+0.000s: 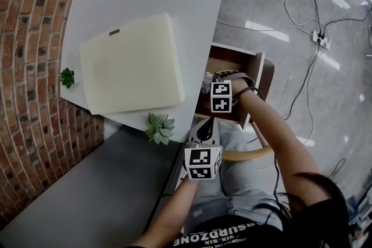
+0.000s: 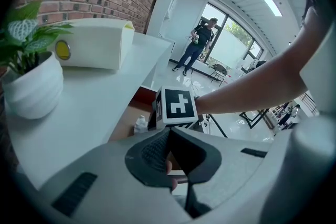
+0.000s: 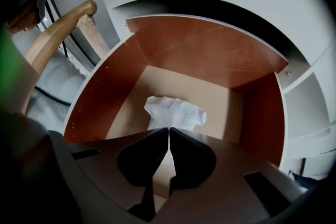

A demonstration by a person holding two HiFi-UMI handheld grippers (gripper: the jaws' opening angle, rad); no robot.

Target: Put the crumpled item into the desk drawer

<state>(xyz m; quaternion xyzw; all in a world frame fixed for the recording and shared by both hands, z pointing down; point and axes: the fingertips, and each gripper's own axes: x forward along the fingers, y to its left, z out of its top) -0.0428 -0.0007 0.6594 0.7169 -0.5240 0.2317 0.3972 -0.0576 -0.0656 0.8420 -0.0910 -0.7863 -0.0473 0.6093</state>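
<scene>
Right gripper view – crumpled item (image 3: 176,113) btw jaws, inside drawer (image 3: 102,99).

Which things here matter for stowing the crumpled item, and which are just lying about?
In the job: crumpled white paper wad, open brown wooden drawer, right gripper pinching it.
Lying about: cream rectangular box, leafy white-potted plant, smaller green plant, shut left gripper.

Crumpled paper (image 3: 175,113): white, thin, wadded into a loose lump with creased, ragged edges. It sits inside the drawer (image 3: 210,55) over the middle of the floor, clear of all walls. Its near end is pinched in the closed jaws of the right gripper (image 3: 169,129).

Drawer: pulled open below the white desktop, with reddish-brown walls and a paler tan floor.
</scene>
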